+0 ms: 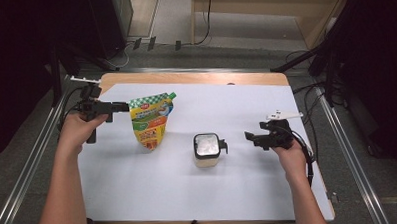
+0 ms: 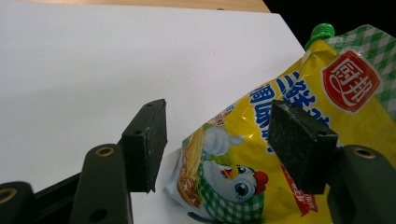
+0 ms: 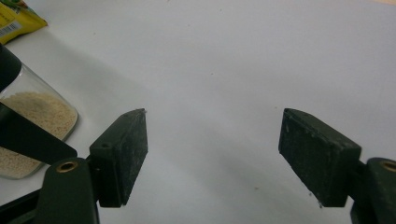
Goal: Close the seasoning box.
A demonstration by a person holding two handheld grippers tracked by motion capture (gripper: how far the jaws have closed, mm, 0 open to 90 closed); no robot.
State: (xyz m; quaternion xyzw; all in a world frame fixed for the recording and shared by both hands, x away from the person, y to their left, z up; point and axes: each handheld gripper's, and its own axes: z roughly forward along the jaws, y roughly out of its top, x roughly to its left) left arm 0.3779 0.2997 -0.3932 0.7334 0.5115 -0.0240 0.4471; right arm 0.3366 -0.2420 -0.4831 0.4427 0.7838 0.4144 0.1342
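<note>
The left tool (image 1: 122, 107) stands open at the pouch (image 1: 150, 119) near the worktop's far-left corner, ungripped, while the right tool (image 1: 249, 136), open and empty, waits beside the jar (image 1: 207, 149); next, probably, close on the pouch.

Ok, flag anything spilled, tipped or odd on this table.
Nothing stands out. The yellow pouch stands with its green cap on, the jar of pale granules sits upright and closed, and no spill shows on the white sheet.
</note>
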